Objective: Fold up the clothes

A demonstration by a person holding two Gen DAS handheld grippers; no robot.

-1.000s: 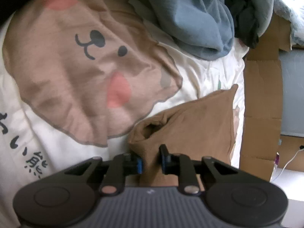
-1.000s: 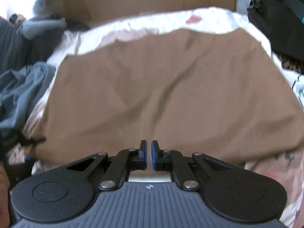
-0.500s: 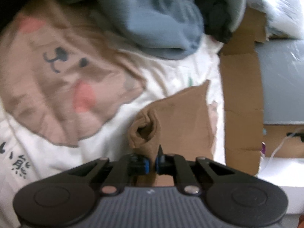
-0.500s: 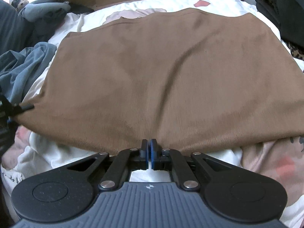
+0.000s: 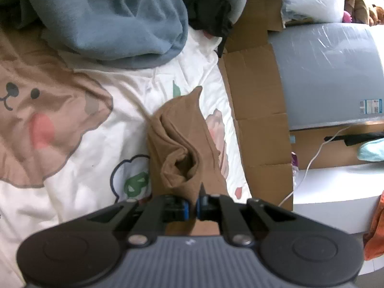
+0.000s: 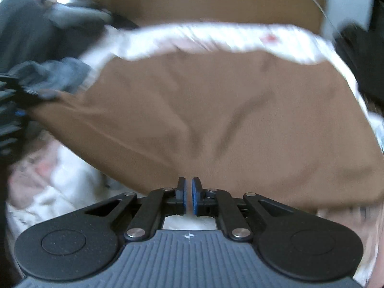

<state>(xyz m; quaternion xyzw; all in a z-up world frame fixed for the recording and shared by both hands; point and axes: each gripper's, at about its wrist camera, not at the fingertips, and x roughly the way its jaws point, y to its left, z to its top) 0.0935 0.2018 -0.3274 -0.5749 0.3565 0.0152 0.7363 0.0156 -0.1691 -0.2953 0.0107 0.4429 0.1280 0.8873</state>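
Observation:
A brown garment [image 6: 216, 110] lies spread over a white bedspread with a bear print [image 5: 48, 124]. My left gripper [image 5: 191, 210] is shut on a bunched corner of the brown garment [image 5: 182, 148], which rises in folds from the bed to its blue pads. That left gripper [image 6: 9, 110] also shows at the left edge of the right wrist view, holding the corner up. My right gripper [image 6: 188, 198] sits at the garment's near hem. Its jaws are opening, with a narrow gap between the pads and no cloth visibly pinched there. The right wrist view is blurred.
A heap of blue-grey clothes [image 5: 115, 19] and dark clothes [image 5: 206, 7] lies at the far side of the bed. Flattened cardboard [image 5: 256, 110] lines the bed's edge, beside a grey wrapped panel [image 5: 331, 72], a white cable [image 5: 312, 158] and an orange cloth [image 5: 374, 230].
My left gripper closed on the garment's corner and rose with it, bunching the cloth. My right gripper shifted along the near hem and its pads have parted slightly.

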